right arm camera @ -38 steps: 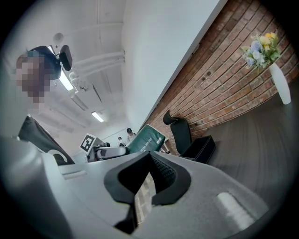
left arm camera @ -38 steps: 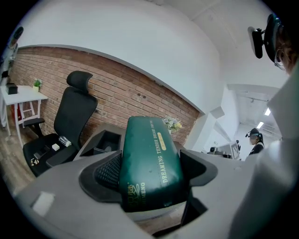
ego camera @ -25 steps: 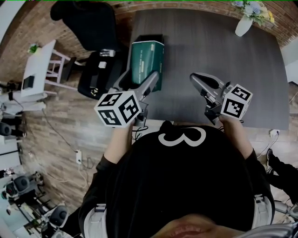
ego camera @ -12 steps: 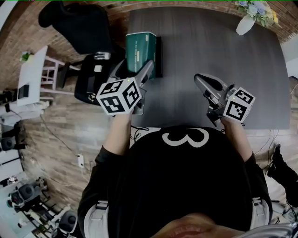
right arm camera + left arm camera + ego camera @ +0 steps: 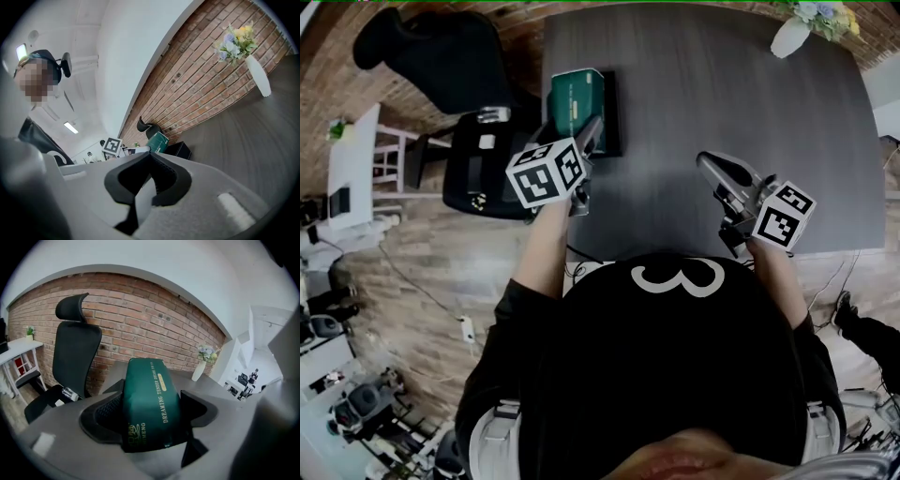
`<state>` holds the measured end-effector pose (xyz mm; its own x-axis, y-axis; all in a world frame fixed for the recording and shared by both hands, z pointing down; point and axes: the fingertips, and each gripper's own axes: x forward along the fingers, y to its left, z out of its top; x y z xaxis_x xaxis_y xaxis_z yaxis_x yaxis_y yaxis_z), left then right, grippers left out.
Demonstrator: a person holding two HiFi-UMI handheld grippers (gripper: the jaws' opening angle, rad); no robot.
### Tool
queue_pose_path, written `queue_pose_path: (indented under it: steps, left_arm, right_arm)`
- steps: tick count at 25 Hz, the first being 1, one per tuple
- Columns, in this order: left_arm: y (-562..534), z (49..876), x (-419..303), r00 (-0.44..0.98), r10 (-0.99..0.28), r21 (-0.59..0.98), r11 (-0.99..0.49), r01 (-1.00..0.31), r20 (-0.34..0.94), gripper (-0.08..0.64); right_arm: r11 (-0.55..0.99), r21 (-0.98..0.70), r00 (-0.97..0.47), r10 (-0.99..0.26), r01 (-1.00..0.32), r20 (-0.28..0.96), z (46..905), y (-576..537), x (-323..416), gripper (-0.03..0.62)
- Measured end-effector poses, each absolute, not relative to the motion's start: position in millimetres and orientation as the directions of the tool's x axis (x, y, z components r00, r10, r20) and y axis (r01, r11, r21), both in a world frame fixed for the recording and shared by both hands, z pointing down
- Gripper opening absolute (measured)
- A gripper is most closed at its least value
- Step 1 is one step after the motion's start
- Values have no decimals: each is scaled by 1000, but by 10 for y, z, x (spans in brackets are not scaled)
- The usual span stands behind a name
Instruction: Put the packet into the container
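A dark green packet (image 5: 574,101) with gold print fills the space between the left gripper's jaws in the left gripper view, where the packet (image 5: 147,404) is gripped low on its length. My left gripper (image 5: 592,129) is shut on it at the table's far left. A black container (image 5: 612,112) shows right beside and under the packet; from the right gripper view the packet (image 5: 158,140) leans up beside the container (image 5: 181,150). Whether the packet touches the container I cannot tell. My right gripper (image 5: 705,162) hovers at the near right, shut and empty (image 5: 149,161).
The dark grey table (image 5: 741,103) has a white vase of flowers (image 5: 794,39) at its far right corner. A black office chair (image 5: 441,56) and a black stool stand off the table's left edge. A white side table (image 5: 354,150) is further left.
The left gripper has carried the packet away from me, toward the table's far left, up to the black container. The right gripper has hardly moved.
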<state>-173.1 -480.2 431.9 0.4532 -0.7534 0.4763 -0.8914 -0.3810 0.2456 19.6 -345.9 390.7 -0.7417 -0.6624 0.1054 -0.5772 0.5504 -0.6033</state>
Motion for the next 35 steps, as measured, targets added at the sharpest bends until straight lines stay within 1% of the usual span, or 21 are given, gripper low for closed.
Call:
queue_pose_path:
  steps: [12, 18, 25, 35]
  left_arm:
    - [-5049, 4730, -1630, 435, -703, 240, -365, -900, 563, 410]
    - [-5146, 4915, -1608, 403, -681, 220, -343, -913, 611, 410]
    - [-5193, 5124, -1582, 393, -626, 243, -315, -918, 673, 411]
    - [-5186, 5266, -1528, 337, -581, 158, -336, -928, 741, 413]
  right_arm:
    - [500, -621, -707, -695, -604, 128, 4038, -3505, 290, 2]
    - [480, -623, -690, -711, -617, 135, 4091, -3510, 342, 2]
    - [463, -635, -682, -718, -619, 140, 4132, -3514, 364, 2]
    - [435, -661, -672, -727, -612, 143, 4217, -3503, 401, 2]
